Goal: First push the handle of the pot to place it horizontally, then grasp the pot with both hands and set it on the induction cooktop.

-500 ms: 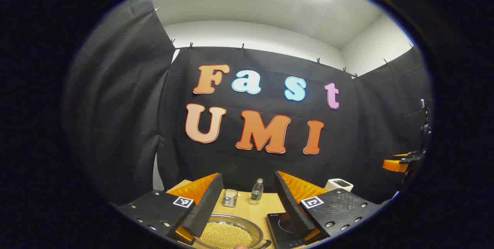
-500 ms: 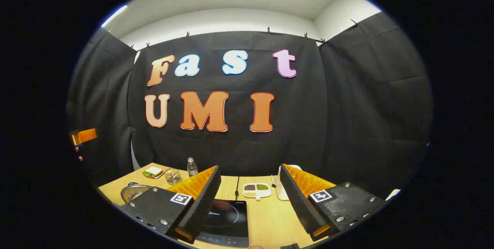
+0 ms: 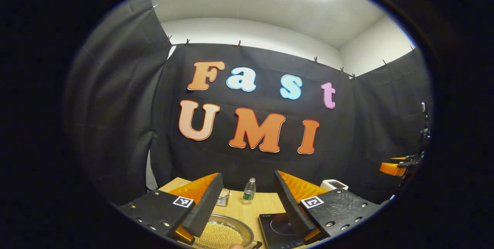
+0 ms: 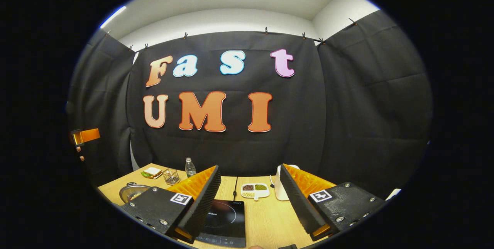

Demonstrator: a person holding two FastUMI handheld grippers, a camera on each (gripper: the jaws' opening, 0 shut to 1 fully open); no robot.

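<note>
Pot (image 3: 224,234) sits low in my left gripper view, on the wooden table (image 3: 266,204), shallow metal body full of small yellowish beans. It lies between and below my left gripper (image 3: 247,212) fingers, nothing touching it. Left gripper jaws spread wide, holding nothing, raised above the table. Induction cooktop (image 3: 278,230) is just beside the pot on its right, black glass with a ring mark; small writing at its top edge, too small to read. Behind them: a plastic water bottle (image 3: 249,190) with a green label, unreadable, and a clear glass container (image 3: 223,198) partly behind my left finger. White appliance (image 3: 334,184) at the far right of the table. My other gripper shows at the right edge of that view.

In my right gripper view, right gripper (image 4: 251,202) is also wide apart and empty, hovering over the cooktop (image 4: 225,222); there's a white brand word on its glass, but I'm not reading it off. Pot (image 4: 133,192) is off to the left, partly hidden by my finger. Sandwich on a plate (image 4: 152,172) sits at the far left corner, and a white divided dish (image 4: 255,190) with brown, green and pale grains lies past the cooktop. Each gripper carries square black-and-white marker tags (image 4: 321,196).
</note>
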